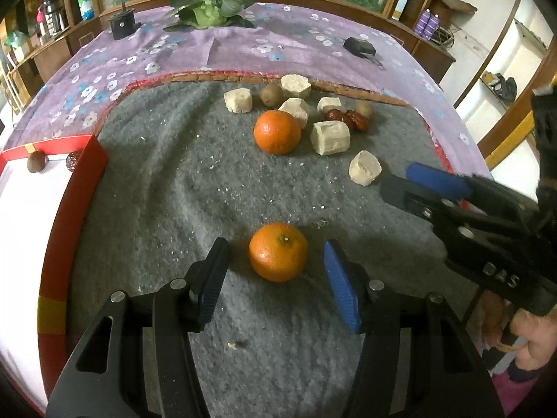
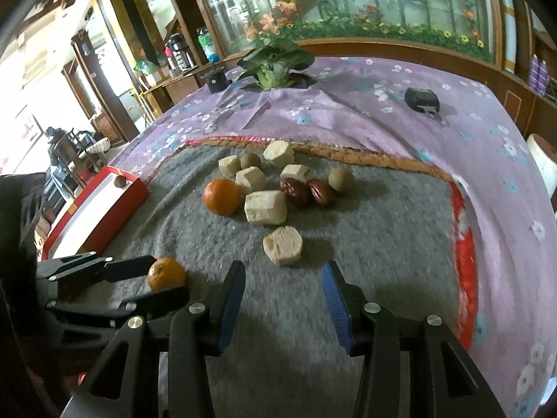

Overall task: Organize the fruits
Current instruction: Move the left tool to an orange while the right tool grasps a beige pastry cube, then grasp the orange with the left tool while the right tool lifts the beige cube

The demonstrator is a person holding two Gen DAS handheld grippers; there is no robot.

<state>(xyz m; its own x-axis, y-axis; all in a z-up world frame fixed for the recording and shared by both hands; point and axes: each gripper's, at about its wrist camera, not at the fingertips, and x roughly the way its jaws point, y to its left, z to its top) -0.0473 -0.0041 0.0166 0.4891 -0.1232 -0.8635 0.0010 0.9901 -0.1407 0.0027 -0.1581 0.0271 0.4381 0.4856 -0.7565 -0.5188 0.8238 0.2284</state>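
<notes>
A: In the left wrist view, what does the shallow red cardboard box with a white floor hold?

B: Two things at its far end: a small brown round fruit and a dark red patterned ball just beside it. The rest of the white floor is bare.

A: And the left gripper?

B: Its jaws stand released on either side of the near round orange mandarin, which lies on the grey fleece mat over the tabletop. Neither pad touches the peel. The right gripper reaches in from the right edge, near a pale beige cut chunk; its jaw gap is hard to read from here.

A: The other fruit?

B: A second orange mandarin sits farther back among more beige chunks, two brown kiwis and two dark red wrinkled dates.

A: Now the right wrist view.

B: The right gripper hangs with jaws apart and nothing between them, above the grey mat, the nearest beige chunk just ahead. At left, the left gripper brackets the near mandarin. The red box lies beyond, well apart from the heap, with one brown fruit visible at its far end.
</notes>
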